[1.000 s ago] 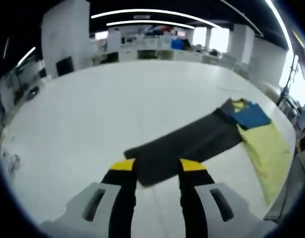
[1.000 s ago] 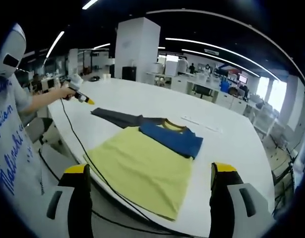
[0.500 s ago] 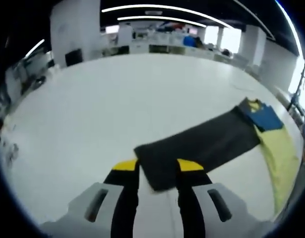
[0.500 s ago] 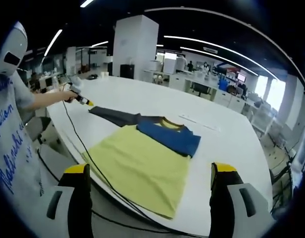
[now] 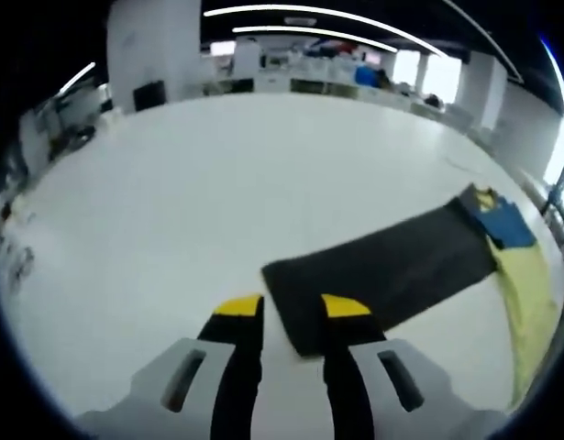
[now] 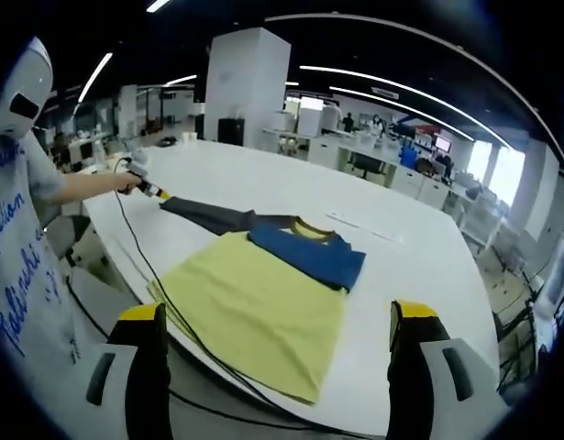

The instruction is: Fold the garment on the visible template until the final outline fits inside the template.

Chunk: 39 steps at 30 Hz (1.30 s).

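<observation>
On the white table [image 6: 419, 266] lies a garment with a yellow body [image 6: 254, 312], a blue upper part [image 6: 309, 257] and a long dark grey strip [image 6: 213, 215] stretched out flat from the collar. In the left gripper view the grey strip [image 5: 382, 275] runs from the blue part [image 5: 506, 229] and yellow part [image 5: 529, 284] down to my left gripper [image 5: 293, 316], whose jaws stand close together on the strip's end corner. In the right gripper view, the left gripper [image 6: 153, 191] sits at that far end. My right gripper [image 6: 275, 312] is open, at the table's near edge.
A person [image 6: 16, 238] stands at the left with an arm stretched out to the left gripper. A black cable [image 6: 162, 284] trails along the table's near edge. The bare tabletop [image 5: 171, 202] spreads wide beyond the strip. Desks and a white pillar [image 6: 249, 87] stand behind.
The left jaws have drawn closer together on the grey strip's end. The left gripper has moved away from the garment's body, and the strip lies longer. The right gripper stays open.
</observation>
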Motion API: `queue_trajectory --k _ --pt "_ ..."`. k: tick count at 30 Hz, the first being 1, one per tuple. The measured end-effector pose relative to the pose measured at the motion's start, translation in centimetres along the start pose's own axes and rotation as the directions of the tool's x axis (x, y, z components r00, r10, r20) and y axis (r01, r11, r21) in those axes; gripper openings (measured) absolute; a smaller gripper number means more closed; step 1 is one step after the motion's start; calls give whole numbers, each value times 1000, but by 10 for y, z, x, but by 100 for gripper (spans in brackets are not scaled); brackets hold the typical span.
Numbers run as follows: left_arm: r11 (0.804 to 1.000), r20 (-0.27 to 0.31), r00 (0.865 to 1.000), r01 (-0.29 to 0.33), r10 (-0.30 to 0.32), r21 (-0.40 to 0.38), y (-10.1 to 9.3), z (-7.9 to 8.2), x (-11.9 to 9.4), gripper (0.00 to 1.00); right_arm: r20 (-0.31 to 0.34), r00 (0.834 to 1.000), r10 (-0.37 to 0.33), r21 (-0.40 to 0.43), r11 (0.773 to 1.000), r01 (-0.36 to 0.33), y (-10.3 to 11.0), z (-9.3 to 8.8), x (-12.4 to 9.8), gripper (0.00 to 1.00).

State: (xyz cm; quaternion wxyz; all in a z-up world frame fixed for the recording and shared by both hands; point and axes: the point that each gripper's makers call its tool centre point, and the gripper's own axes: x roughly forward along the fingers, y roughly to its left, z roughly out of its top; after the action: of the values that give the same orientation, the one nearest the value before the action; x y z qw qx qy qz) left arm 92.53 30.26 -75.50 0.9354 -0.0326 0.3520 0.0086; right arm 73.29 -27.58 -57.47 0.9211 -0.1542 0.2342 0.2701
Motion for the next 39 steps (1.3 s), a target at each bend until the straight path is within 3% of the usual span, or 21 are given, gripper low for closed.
queue_trajectory --k 9,23,31,37,39 --pt "1000 -2 1000 3 -3 -23 2 -4 4 19 -4 1000 1 0 1000 -1 2 0 2 100" --pt "1000 -44 999 5 -5 11 -2 -18 13 19 -18 1000 -2 4 1000 2 1 -4 2 100" --pt "1000 -36 999 4 -4 -6 1 -17 13 18 -23 1000 3 10 1000 -2 3 -6 5 100" --pt "1000 -30 1000 1 -1 5 2 -16 14 16 -25 1000 6 12 1000 -6 6 -7 6 100" --pt "998 -30 999 -7 8 55 2 -15 15 16 -27 1000 3 15 1000 -3 5 -7 6 100"
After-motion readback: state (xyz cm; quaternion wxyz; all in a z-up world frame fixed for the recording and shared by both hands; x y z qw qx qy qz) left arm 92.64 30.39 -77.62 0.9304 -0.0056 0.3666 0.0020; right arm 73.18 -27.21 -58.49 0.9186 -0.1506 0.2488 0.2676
